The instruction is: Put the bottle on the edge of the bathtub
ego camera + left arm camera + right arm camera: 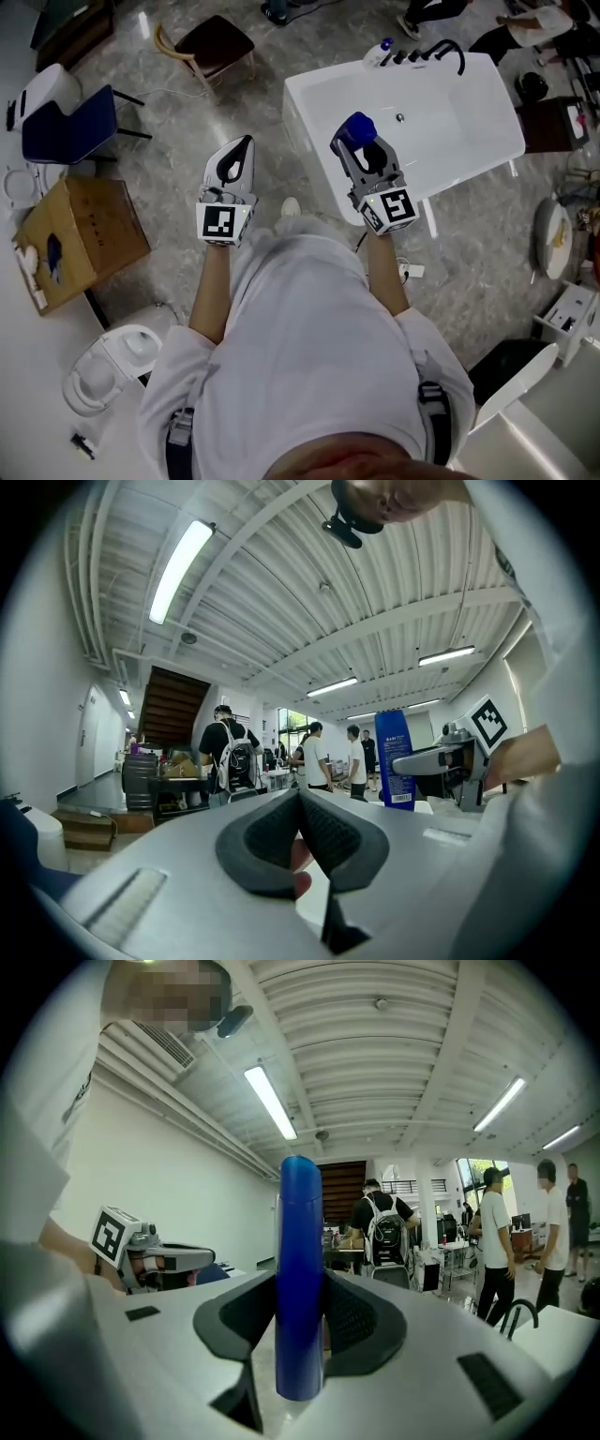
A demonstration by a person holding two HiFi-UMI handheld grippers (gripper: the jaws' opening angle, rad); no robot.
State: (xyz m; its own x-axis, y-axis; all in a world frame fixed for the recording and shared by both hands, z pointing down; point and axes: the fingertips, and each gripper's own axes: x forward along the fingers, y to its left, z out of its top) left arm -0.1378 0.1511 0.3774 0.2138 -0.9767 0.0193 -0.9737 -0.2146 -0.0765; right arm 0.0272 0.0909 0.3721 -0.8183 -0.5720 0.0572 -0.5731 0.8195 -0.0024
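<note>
Grey floor (pixel 469 281), bathtub (pixel 306 114), cardboard box (pixel 89 230), chair (pixel 214 42)

Two hand-held grippers (pixel 246 142) (pixel 360 148), one blue bottle (pixel 354 127), one bathtub (pixel 495 105), two chairs (pixel 214 42) (pixel 70 124), one cardboard box (pixel 86 234).

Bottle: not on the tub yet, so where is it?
The bottle is upright in the right gripper's jaws, over the bathtub's near end, head view centre-right.

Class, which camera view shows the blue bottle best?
The right gripper view: the blue bottle fills the centre, clamped in the right gripper. The left gripper view shows it small, label-side; the head view only its top.
</note>
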